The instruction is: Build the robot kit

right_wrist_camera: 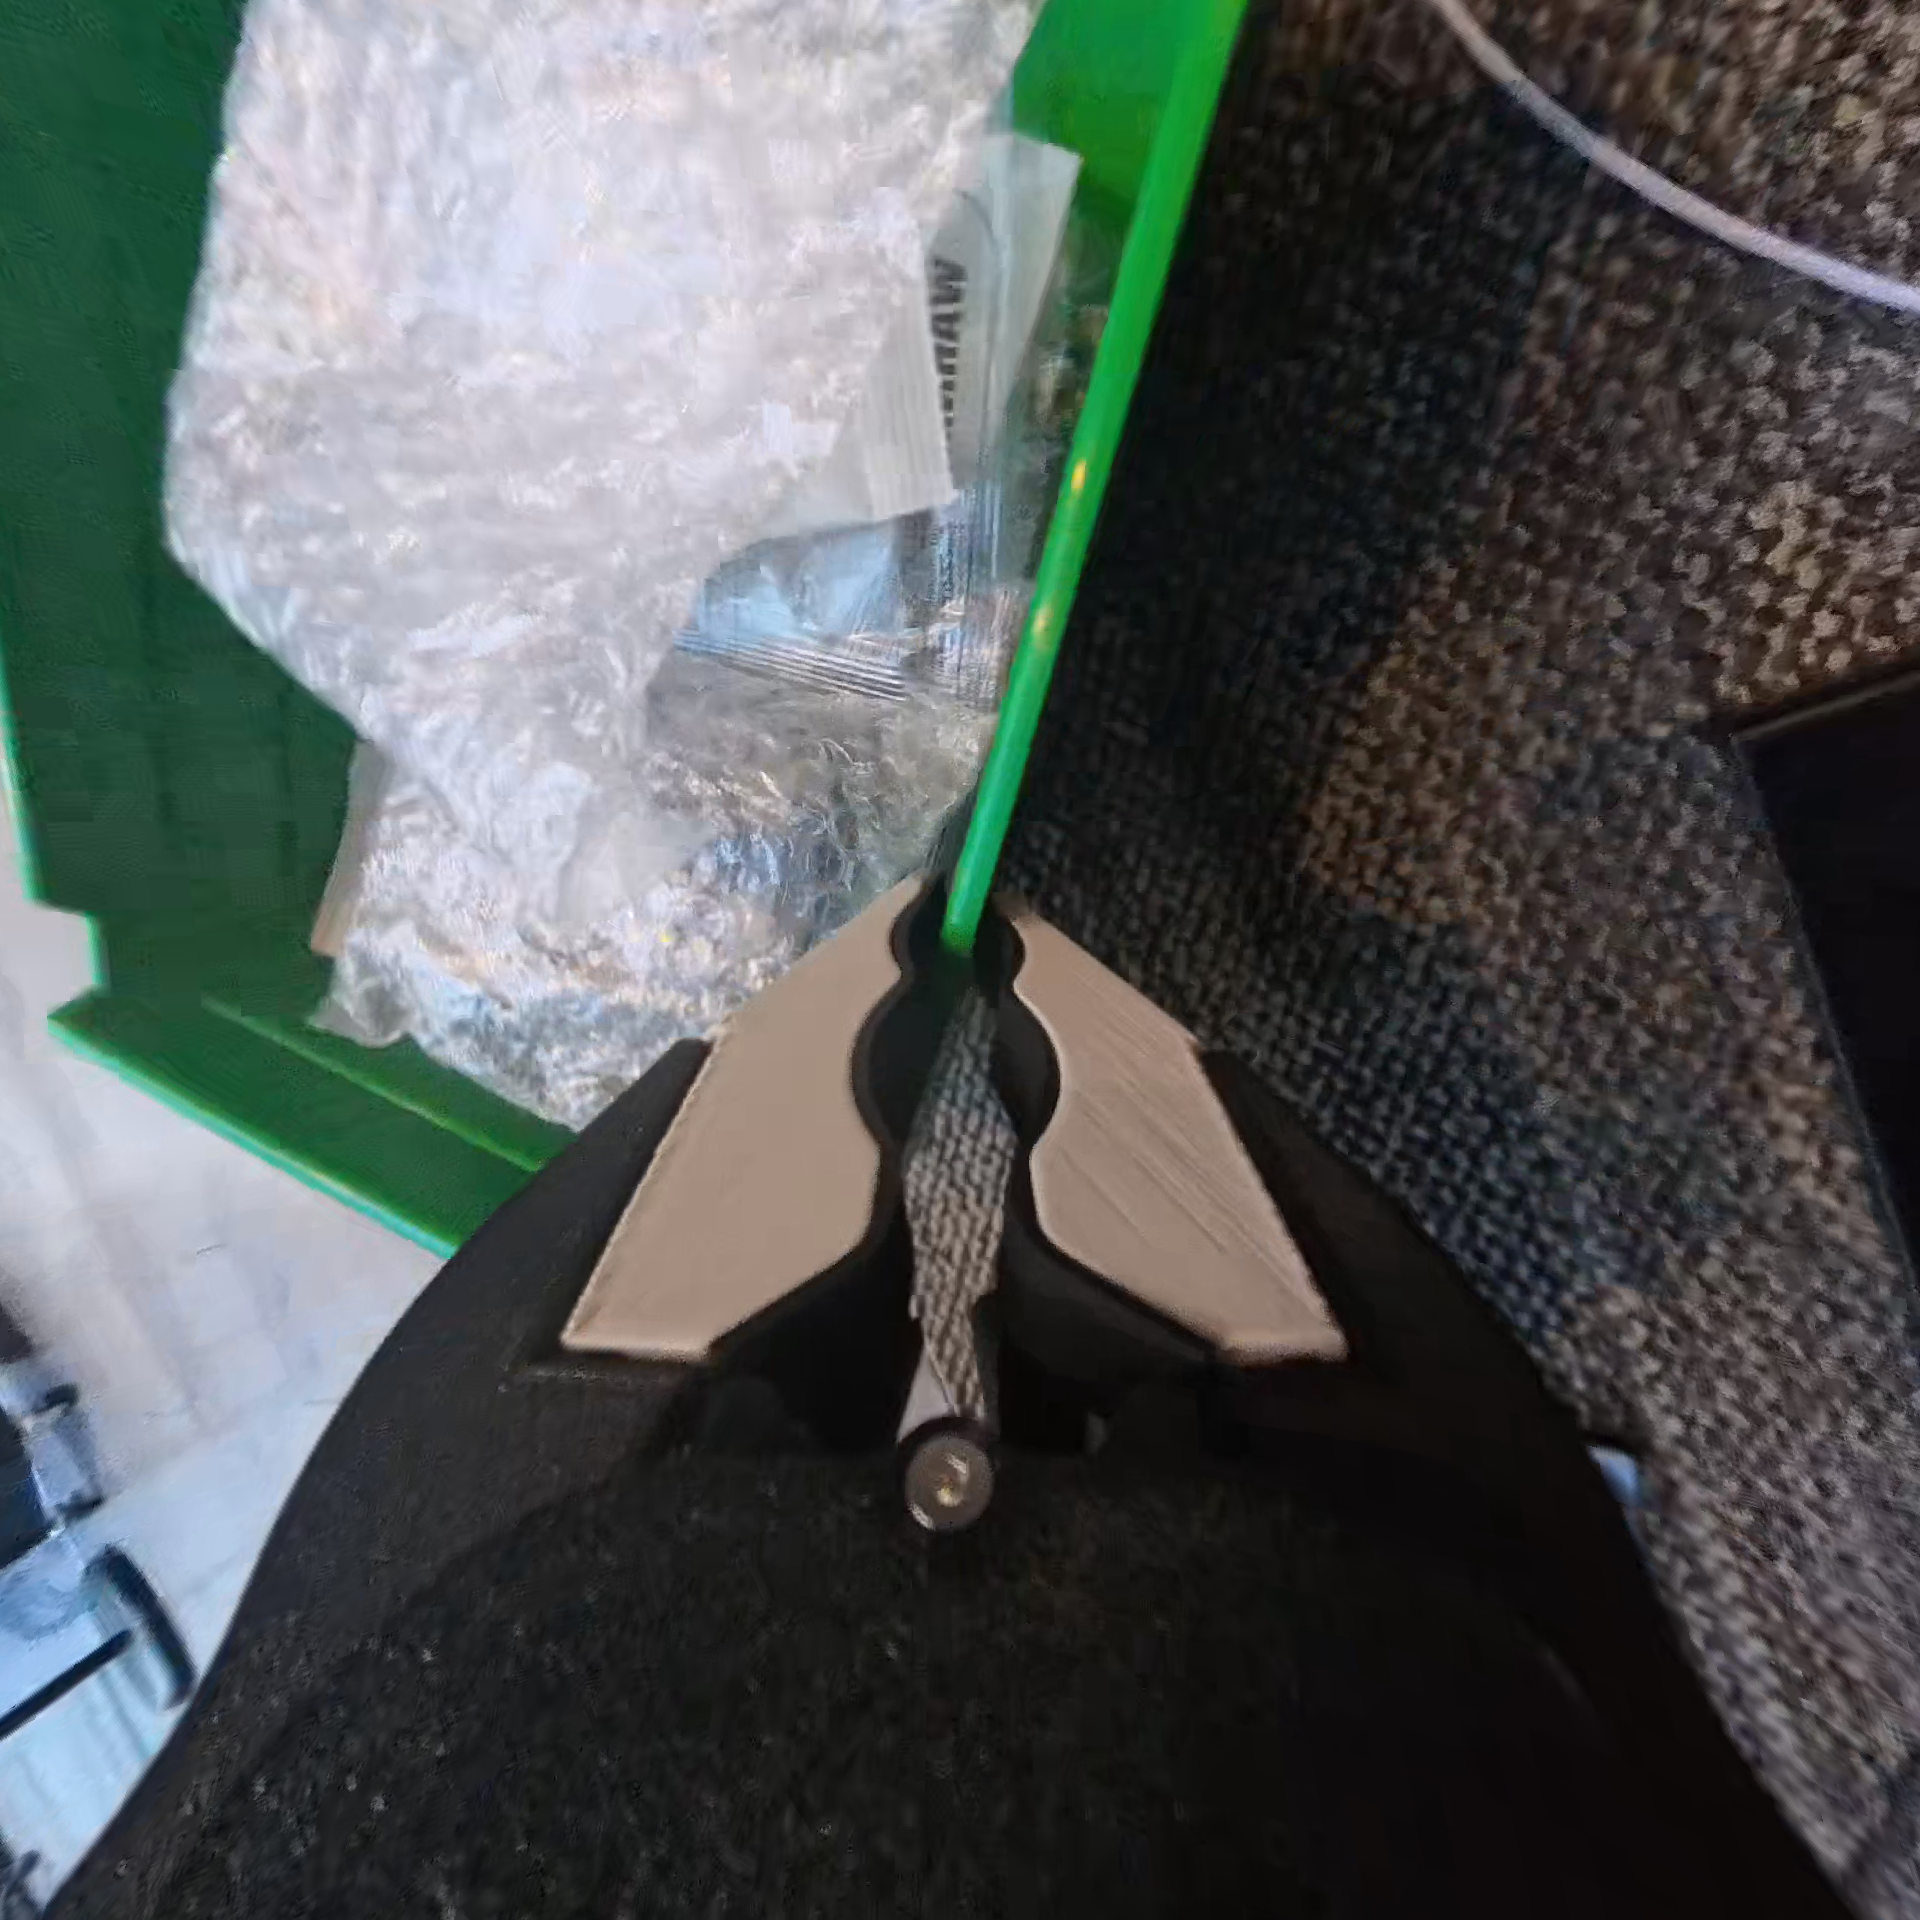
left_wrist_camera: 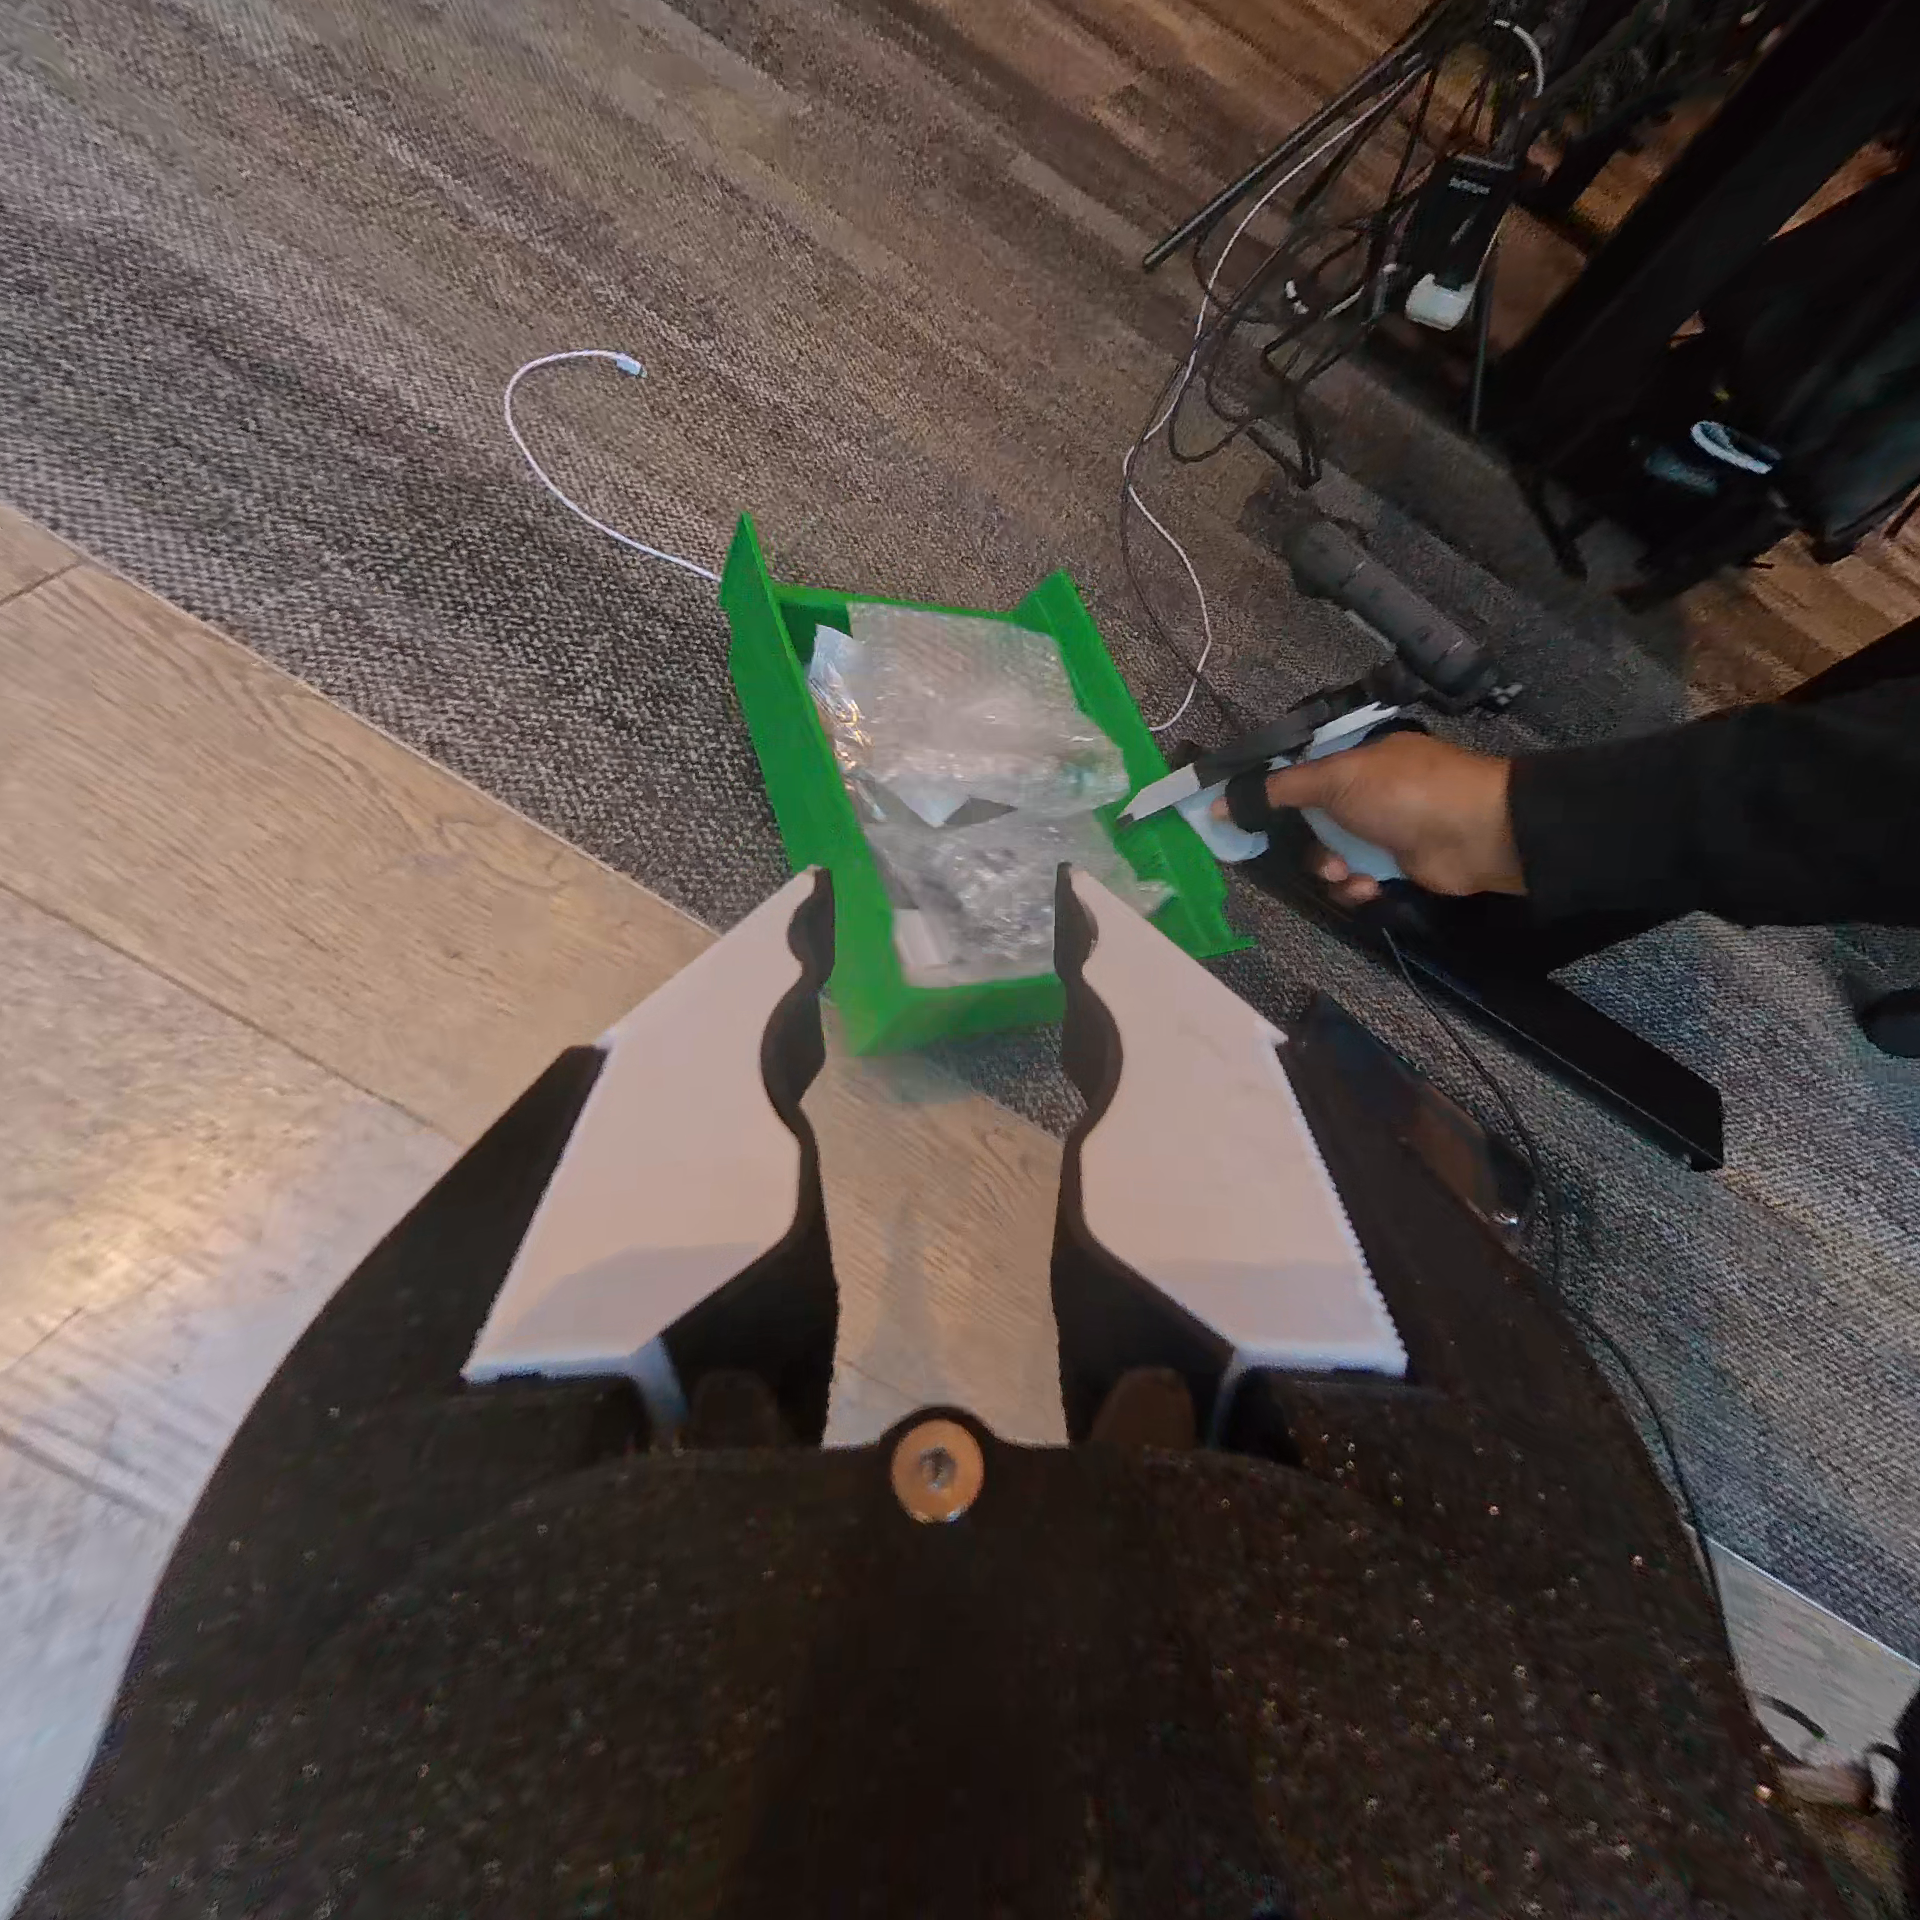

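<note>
Bin (left_wrist_camera: 821, 790), green, sits on grey carpet (left_wrist_camera: 436, 343) at the edge of a wood floor (left_wrist_camera: 260, 831), stuffed with bubble wrap (left_wrist_camera: 966, 717) and clear bags. Right gripper (right_wrist_camera: 961, 914) is nearly closed, pinching the bin's thin side wall; contact looks firm, though the frame is blurred. Left gripper (left_wrist_camera: 940, 883) hovers wide open near the bin's near end, holding nothing. White cable (left_wrist_camera: 561, 457) lies beyond.

Each gripper (left_wrist_camera: 940, 904) has white fingers (left_wrist_camera: 686, 1132), black speckled body, central screw; black sleeve (left_wrist_camera: 1704, 800)
</note>
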`<state>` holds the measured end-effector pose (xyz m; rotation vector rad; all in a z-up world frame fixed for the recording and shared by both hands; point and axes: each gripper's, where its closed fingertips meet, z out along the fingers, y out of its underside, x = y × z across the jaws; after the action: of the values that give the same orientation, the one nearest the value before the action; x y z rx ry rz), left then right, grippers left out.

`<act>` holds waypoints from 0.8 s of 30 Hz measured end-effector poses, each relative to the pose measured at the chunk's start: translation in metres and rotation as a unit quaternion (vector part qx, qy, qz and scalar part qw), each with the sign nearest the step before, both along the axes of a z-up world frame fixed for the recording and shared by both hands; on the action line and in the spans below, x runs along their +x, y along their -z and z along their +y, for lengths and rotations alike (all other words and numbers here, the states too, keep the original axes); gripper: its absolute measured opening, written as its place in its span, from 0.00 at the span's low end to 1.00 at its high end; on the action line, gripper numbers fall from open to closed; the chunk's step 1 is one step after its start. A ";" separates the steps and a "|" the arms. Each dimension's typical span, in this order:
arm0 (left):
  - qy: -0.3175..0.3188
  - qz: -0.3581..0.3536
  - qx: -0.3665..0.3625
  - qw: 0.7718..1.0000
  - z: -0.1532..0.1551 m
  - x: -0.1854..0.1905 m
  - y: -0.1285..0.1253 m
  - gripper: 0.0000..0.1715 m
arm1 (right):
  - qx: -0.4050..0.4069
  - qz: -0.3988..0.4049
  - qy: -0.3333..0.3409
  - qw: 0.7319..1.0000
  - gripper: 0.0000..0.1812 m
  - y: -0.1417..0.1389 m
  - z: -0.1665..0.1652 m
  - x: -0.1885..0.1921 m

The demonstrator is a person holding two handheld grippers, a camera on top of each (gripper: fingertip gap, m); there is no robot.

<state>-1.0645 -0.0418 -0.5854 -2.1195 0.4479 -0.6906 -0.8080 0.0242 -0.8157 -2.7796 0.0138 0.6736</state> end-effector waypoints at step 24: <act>0.030 -0.059 0.041 0.997 -0.055 0.068 -0.621 0.28 | 0.022 0.067 0.060 0.996 0.01 -0.717 -0.211 -0.002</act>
<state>-0.9965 -0.0968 0.0352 -1.9840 0.4671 -0.8140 -0.8101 -0.1865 -0.0988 -2.6615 0.1901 0.8181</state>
